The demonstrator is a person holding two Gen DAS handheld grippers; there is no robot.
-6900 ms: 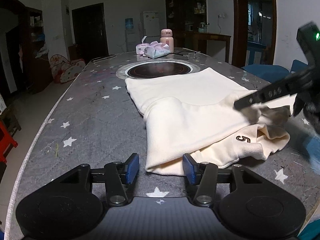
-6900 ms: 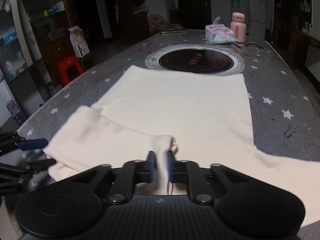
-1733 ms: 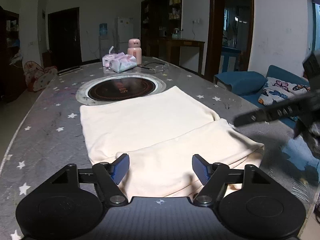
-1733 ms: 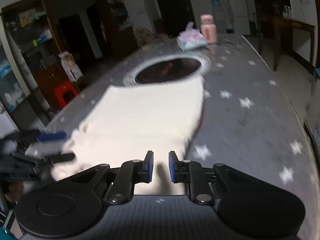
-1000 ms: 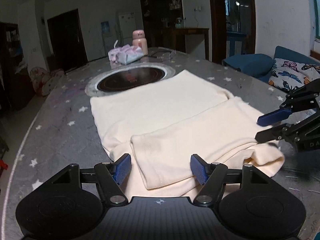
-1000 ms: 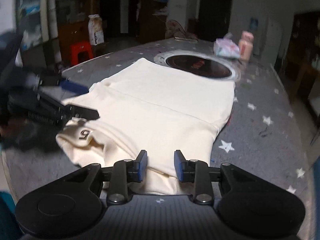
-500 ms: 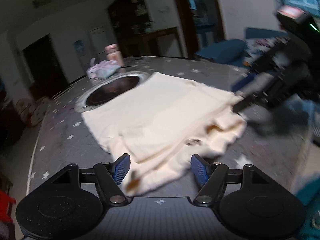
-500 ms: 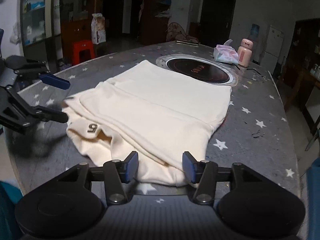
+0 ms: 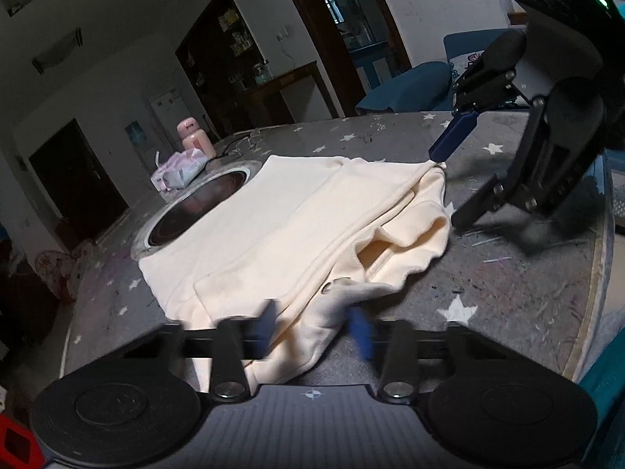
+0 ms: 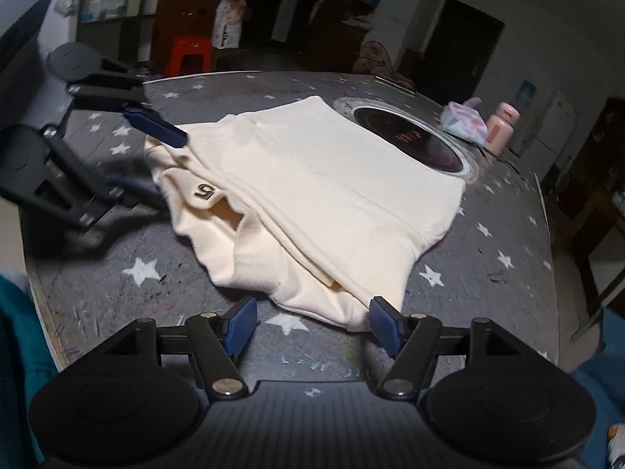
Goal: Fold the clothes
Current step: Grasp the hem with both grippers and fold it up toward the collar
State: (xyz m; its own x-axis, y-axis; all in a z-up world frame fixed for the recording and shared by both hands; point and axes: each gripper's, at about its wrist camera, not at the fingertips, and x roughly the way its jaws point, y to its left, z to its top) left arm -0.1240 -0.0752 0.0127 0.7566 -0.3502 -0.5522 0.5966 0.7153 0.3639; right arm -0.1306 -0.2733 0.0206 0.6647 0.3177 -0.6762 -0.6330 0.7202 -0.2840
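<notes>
A cream garment (image 9: pixel 297 230) lies folded lengthwise on the grey star-print table (image 9: pixel 504 301). It also shows in the right wrist view (image 10: pixel 320 195), with a small "5" label (image 10: pixel 204 191) near its collar end. My left gripper (image 9: pixel 314 330) is open, its blurred jaws straddling the garment's near corner. My right gripper (image 10: pixel 312 324) is open just short of the garment's near edge. Each gripper shows in the other's view, open at the garment's collar end: the right one (image 9: pixel 449 183), the left one (image 10: pixel 156 160).
A round black cooktop (image 10: pixel 406 136) is set into the table beyond the garment. A tissue pack (image 10: pixel 465 123) and a pink bottle (image 10: pixel 500 127) stand behind it. The table's edge (image 9: pixel 597 273) runs close on the right. A red stool (image 10: pixel 191 54) stands on the floor.
The left gripper's jaws have narrowed around the garment's near corner and the view has swung in closer. The right gripper has opened wider and pulled back a little from the garment's edge.
</notes>
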